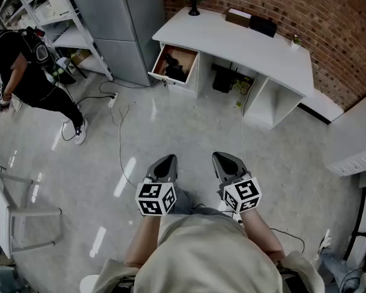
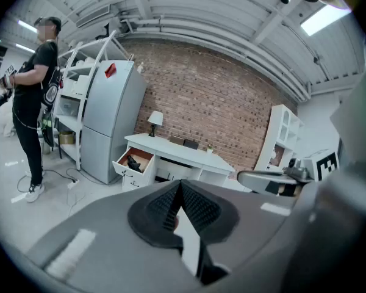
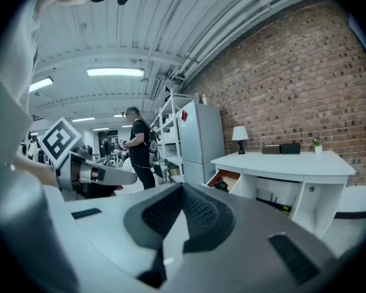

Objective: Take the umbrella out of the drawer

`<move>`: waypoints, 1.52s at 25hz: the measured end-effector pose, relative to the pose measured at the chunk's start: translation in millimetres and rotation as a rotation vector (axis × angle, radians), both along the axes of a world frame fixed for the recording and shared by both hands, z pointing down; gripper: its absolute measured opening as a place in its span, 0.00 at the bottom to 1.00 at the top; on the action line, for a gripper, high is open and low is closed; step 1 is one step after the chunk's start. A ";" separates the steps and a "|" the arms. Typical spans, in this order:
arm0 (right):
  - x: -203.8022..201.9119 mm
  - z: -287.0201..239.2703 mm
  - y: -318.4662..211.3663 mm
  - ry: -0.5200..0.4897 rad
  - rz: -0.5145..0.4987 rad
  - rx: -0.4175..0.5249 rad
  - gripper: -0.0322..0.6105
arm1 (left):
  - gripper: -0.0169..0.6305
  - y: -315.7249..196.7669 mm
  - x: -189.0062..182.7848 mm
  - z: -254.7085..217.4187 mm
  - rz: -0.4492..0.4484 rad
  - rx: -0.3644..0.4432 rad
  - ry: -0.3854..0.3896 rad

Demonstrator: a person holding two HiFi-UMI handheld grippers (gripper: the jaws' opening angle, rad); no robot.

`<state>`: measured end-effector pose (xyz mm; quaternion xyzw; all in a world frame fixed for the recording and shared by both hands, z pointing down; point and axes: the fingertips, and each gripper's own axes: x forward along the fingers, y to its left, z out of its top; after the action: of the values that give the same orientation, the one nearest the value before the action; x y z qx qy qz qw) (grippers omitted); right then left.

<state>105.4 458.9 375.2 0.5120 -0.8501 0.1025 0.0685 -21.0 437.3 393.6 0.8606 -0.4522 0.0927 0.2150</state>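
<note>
The approach is the step in hand; nothing is within reach yet. The desk (image 1: pixel 244 44) stands against the brick wall, and the drawer (image 1: pixel 163 73) at its left end is open. A dark thing lies inside it, and I take it for the umbrella (image 1: pixel 175 71) (too small here to be sure of its shape).

Both tongs are well short of the desk, over bare floor. The left gripper (image 1: pixel 165 161) has its jaws pressed together with nothing between them. The right gripper (image 1: pixel 224 159) is the same, closed and empty. Both point ahead toward the desk and a little downward.

As I judge it, the next move calls for walking up to the desk's left end, minding the cable (image 1: pixel 119 133) on the floor in front of it. One pair of jaws must then spread before going down into the drawer. With the drawer open, no pull on it seems needed. The grip should fall across the umbrella's body, and the lift must clear the drawer's front wall.
</note>
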 end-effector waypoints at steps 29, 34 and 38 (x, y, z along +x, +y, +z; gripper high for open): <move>0.7 -22.0 57.0 0.006 -0.047 0.073 0.17 | 0.07 57.2 3.4 -10.4 -0.024 0.070 0.017; 8.0 -18.7 39.8 -0.020 -0.045 0.056 0.34 | 0.27 38.6 9.0 -7.0 -0.006 0.051 0.046; 13.3 -8.5 14.5 -0.035 -0.041 0.025 0.41 | 0.37 12.4 12.7 -0.9 0.008 0.052 0.032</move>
<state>118.7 473.4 366.7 0.4932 -0.8629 0.0992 0.0492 -8.3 449.7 392.7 0.8691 -0.4476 0.0679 0.1992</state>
